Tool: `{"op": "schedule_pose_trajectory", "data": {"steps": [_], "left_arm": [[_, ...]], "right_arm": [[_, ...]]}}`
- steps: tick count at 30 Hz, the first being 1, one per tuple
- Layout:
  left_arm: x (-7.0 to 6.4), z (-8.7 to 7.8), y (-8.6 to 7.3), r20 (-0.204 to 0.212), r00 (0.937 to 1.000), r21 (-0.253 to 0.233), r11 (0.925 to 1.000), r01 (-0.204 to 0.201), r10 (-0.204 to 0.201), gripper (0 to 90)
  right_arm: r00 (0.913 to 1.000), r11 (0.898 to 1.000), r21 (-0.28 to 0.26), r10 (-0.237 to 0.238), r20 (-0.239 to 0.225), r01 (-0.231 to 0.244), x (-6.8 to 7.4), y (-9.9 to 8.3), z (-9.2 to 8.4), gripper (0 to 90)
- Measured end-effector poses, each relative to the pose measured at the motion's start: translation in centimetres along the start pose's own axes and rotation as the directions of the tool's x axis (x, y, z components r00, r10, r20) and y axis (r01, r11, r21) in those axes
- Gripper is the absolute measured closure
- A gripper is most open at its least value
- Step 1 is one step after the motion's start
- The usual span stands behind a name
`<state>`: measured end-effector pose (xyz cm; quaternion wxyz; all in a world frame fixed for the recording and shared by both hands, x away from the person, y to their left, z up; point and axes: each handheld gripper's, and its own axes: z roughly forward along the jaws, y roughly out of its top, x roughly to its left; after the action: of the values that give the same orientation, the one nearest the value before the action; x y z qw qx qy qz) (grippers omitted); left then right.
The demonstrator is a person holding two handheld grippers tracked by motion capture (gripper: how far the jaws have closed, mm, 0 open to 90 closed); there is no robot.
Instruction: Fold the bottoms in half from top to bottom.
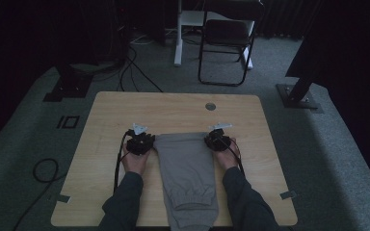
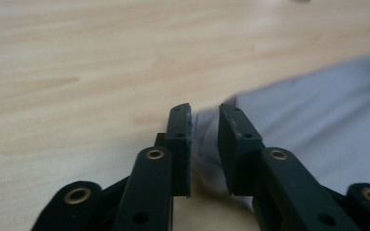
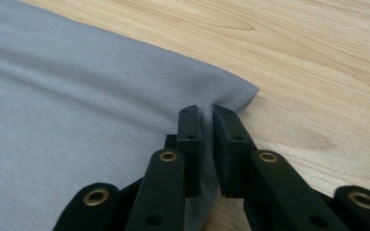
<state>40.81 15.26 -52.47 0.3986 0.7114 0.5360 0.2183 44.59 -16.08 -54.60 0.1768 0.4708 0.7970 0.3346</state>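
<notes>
Left claw (image 2: 204,126) and right claw (image 3: 207,126) — each pinching grey trousers' (image 1: 187,166) far corners

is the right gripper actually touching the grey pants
Touching. In the right gripper view the right gripper has its jaws pinched on a fold of the grey pants near the corner, cloth squeezed between the pads.

No readable text or labels.

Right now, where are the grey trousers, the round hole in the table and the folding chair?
grey trousers (image 1: 185,163), high view, middle of the fabric.
round hole (image 1: 210,106), high view, its centre.
folding chair (image 1: 227,32), high view, seat.
</notes>
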Motion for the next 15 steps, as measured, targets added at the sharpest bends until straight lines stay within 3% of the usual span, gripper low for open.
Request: {"op": "schedule_pose_trajectory", "data": {"steps": [3,7,10,12,13,15], "left_arm": [[-0.3,0.5,1.0,-0.001,1.0000,0.004,1.0000,0.000,0.000,68.3],[-0.7,2.2,1.4,0.010,0.9995,0.063,0.9975,-0.031,0.031,67.3],[-0.6,3.6,1.1,0.069,0.9976,0.132,0.9911,-0.012,0.003,67.0],[-0.9,4.1,0.7,0.077,0.9951,0.158,0.9847,-0.074,0.062,80.5],[-0.9,4.1,0.6,0.071,0.9952,0.152,0.9853,-0.078,0.067,85.6],[-0.6,3.5,0.6,0.040,0.9984,0.123,0.9914,-0.045,0.040,87.2]], "right_arm": [[1.0000,1.000,0.005,0.006,-0.004,-0.006,-0.1,0.1,0.0,80.4],[0.9999,1.000,0.006,0.011,-0.009,-0.011,-0.3,0.1,0.0,79.6],[0.9999,1.000,0.003,0.013,-0.010,-0.013,-0.3,0.0,0.0,79.4],[0.9998,1.000,0.003,0.016,-0.013,-0.016,-0.3,0.0,0.0,79.4],[0.9998,1.000,0.003,0.016,-0.014,-0.016,-0.3,0.0,0.0,79.4],[0.9999,1.000,0.003,0.011,-0.013,-0.011,-0.3,0.0,0.0,79.4]]}}
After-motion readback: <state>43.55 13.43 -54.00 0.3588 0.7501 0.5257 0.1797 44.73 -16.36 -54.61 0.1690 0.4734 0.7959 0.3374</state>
